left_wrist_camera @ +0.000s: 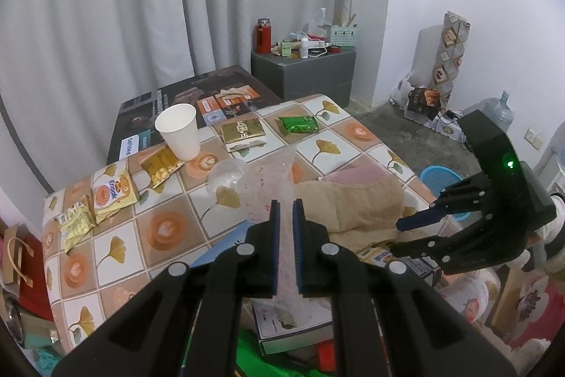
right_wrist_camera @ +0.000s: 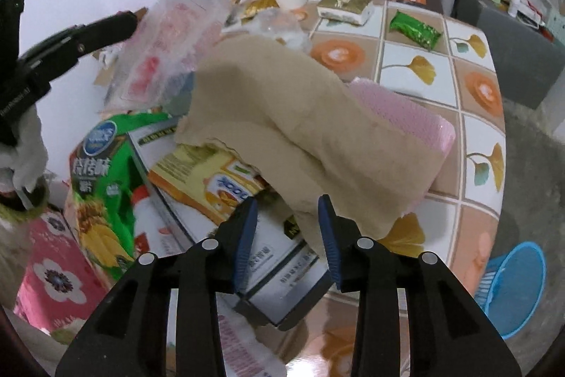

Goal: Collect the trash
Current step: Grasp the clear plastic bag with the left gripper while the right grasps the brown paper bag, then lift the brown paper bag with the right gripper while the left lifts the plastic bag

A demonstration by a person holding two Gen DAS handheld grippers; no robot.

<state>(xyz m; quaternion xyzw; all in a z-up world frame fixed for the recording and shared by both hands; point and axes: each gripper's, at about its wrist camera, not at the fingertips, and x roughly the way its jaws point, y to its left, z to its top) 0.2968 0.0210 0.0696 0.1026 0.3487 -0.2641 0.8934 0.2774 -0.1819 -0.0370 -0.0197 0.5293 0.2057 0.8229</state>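
Note:
My left gripper (left_wrist_camera: 286, 211) is shut on a clear plastic bag with pink print (left_wrist_camera: 273, 179), held up over the table; the bag also shows in the right wrist view (right_wrist_camera: 166, 34) beside the left gripper (right_wrist_camera: 127, 20). My right gripper (right_wrist_camera: 286, 204) is open and empty, hovering over boxes below a tan cloth (right_wrist_camera: 282, 115); it shows in the left wrist view (left_wrist_camera: 413, 232). On the tiled table (left_wrist_camera: 116, 246) lie a white paper cup (left_wrist_camera: 178, 131), a green wrapper (left_wrist_camera: 298, 124), a gold packet (left_wrist_camera: 243, 131) and yellow snack wrappers (left_wrist_camera: 113, 195).
A pink pad (right_wrist_camera: 406, 108) lies under the tan cloth. A green snack bag (right_wrist_camera: 99, 179) and cartons (right_wrist_camera: 219, 186) are piled at the table's near side. A blue basket (right_wrist_camera: 512, 285) sits on the floor. A grey cabinet (left_wrist_camera: 303, 73) stands behind.

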